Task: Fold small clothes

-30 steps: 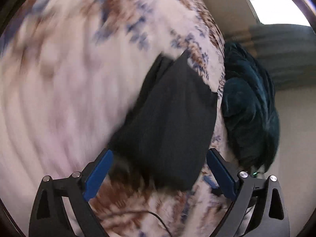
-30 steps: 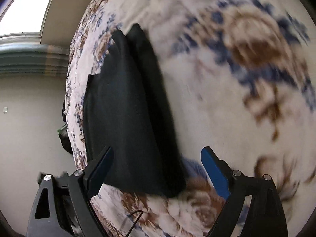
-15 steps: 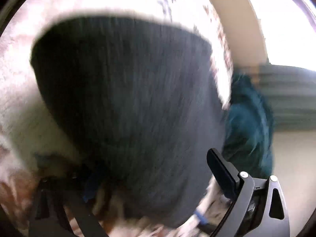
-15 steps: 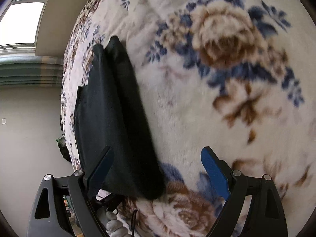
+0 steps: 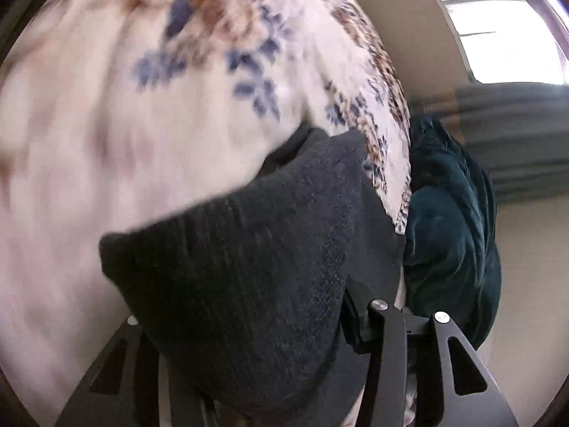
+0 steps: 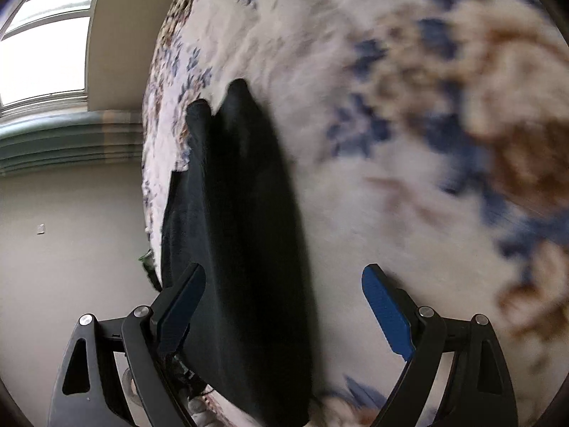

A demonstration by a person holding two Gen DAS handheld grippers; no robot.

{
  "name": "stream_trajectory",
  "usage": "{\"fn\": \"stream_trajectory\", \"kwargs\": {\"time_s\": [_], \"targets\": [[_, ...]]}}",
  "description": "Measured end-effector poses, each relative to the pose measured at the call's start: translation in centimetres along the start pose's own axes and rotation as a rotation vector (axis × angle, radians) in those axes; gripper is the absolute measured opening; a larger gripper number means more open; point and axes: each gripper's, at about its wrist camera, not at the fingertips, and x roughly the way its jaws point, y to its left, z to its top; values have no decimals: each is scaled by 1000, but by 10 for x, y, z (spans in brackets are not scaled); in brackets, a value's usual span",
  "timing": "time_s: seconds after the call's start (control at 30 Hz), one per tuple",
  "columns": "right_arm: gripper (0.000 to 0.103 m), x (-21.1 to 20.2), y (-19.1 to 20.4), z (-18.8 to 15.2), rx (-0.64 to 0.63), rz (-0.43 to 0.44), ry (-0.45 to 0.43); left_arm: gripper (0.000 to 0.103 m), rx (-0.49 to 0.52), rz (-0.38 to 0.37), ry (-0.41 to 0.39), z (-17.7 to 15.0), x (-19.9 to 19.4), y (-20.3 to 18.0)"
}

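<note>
Since a second ago the left tongs (image 5: pixel 249 327) have pushed in over the near corner of the small dark charcoal knitted garment (image 5: pixel 249 267) and their jaws have just been closing with that cloth between them; the knit now fills the lower middle of the left wrist view and hides both pads, so I cannot tell whether they already press on it. The right tongs (image 6: pixel 281 316) have also come closer to the garment, yet their jaws stand wide apart, the blue pad at 8 o'clock lying over the cloth's edge and the one at 4 o'clock out over bare blanket, gripping nothing. The garment lies on the plush cream blanket with blue and brown flowers (image 6: pixel 409 142) that covers a bed, close to the bed's side edge; in the right wrist view it runs as a long dark strip from 11 o'clock down to 6 o'clock, with two rounded ends at its far tip and what looks like one layer doubled over another. A dark teal velvety bundle (image 5: pixel 451 220) sits at 3 o'clock in the left wrist view, just past the blanket's edge. As I judge it, the folding is partly done: a lengthwise fold seems in place, while the crosswise fold, which needs both near corners pinched and carried over, is left.
</note>
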Motion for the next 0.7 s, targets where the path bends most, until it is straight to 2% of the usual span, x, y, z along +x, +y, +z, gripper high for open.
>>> {"fn": "stream_trajectory", "kwargs": {"time_s": [0.07, 0.23, 0.33, 0.4, 0.47, 0.5, 0.53, 0.6, 0.7], "targets": [[92, 19, 6, 9, 1, 30, 1, 45, 9, 5, 18, 14, 0, 5], [96, 60, 15, 33, 22, 105, -17, 46, -2, -6, 38, 1, -3, 21], [96, 68, 20, 46, 37, 170, -48, 54, -47, -39, 34, -5, -6, 35], [91, 75, 28, 51, 30, 195, -69, 57, -92, -57, 27, -7, -3, 45], [24, 83, 36, 54, -1, 136, -60, 55, -75, -51, 1, -7, -4, 43], [17, 90, 39, 54, -1, 90, -52, 55, -58, -43, 0, -6, -4, 39], [17, 91, 41, 53, 4, 72, -70, 54, -30, -27, 1, -3, -5, 34], [16, 86, 44, 48, 19, 70, -102, 53, 15, -22, 11, 3, -8, 26], [15, 60, 43, 22, 58, 102, -161, 52, 96, -5, 56, 19, -9, 11]]}}
